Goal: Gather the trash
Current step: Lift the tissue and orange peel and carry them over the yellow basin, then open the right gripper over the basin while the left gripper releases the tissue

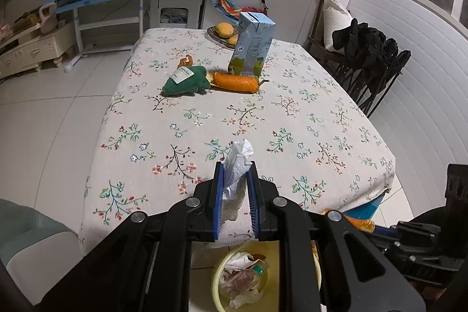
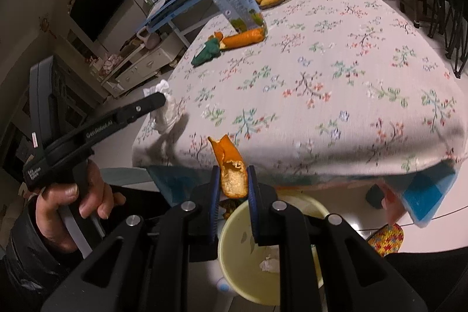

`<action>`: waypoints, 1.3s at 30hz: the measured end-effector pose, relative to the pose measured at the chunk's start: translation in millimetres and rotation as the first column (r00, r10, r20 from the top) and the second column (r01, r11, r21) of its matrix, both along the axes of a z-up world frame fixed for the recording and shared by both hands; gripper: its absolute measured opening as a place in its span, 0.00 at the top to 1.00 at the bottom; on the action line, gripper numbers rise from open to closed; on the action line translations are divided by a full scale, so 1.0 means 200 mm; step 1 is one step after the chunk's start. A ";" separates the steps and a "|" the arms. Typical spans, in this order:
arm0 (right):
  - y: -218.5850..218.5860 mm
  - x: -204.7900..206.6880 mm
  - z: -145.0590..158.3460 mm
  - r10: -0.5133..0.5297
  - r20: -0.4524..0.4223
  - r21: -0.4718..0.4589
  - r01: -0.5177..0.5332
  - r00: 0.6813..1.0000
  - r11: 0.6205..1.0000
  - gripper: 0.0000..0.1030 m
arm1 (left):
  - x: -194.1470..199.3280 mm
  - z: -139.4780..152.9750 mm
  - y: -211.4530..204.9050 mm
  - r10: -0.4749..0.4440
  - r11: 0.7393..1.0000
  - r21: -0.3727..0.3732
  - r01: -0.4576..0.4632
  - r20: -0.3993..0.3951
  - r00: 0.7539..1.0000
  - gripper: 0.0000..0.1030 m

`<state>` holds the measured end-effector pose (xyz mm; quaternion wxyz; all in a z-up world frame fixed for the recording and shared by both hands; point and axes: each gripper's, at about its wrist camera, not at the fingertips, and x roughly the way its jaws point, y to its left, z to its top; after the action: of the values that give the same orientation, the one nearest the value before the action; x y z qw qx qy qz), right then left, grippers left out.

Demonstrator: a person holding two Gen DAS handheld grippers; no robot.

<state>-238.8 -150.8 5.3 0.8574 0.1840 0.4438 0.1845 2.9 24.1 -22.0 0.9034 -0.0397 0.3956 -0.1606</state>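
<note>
While the left tool clamps a crumpled tissue at the counter edge, the right tool pinches an orange peel, seemingly above the yellow bin.

White "GenRobot.AI" lettering on side of black left gripper arm, near left in right wrist view. Small white print on its handle block, unreadable. Light-blue standing carton printing and white tag on green knitted toy, far side: illegible.
</note>
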 end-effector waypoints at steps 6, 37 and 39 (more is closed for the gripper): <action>0.03 -0.05 -0.04 0.020 -0.030 -0.010 -0.020 0.999 1.000 0.82 | -0.07 -0.01 0.00 -0.001 1.000 -0.005 0.001 0.001 1.000 0.85; 0.10 -0.17 -0.16 0.056 -0.142 -0.067 -0.066 0.988 0.996 0.80 | -0.29 -0.05 -0.06 -0.060 0.998 0.014 0.060 -0.018 0.998 0.85; 0.11 -0.17 -0.16 0.057 -0.145 -0.069 -0.067 0.988 0.995 0.80 | -0.30 -0.05 -0.07 -0.065 0.998 0.017 0.065 -0.020 0.998 0.85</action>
<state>-272.4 -129.8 -26.3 0.8236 0.1509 0.5160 0.1810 -57.6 9.8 -32.8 0.8942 -0.0205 0.4066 -0.1861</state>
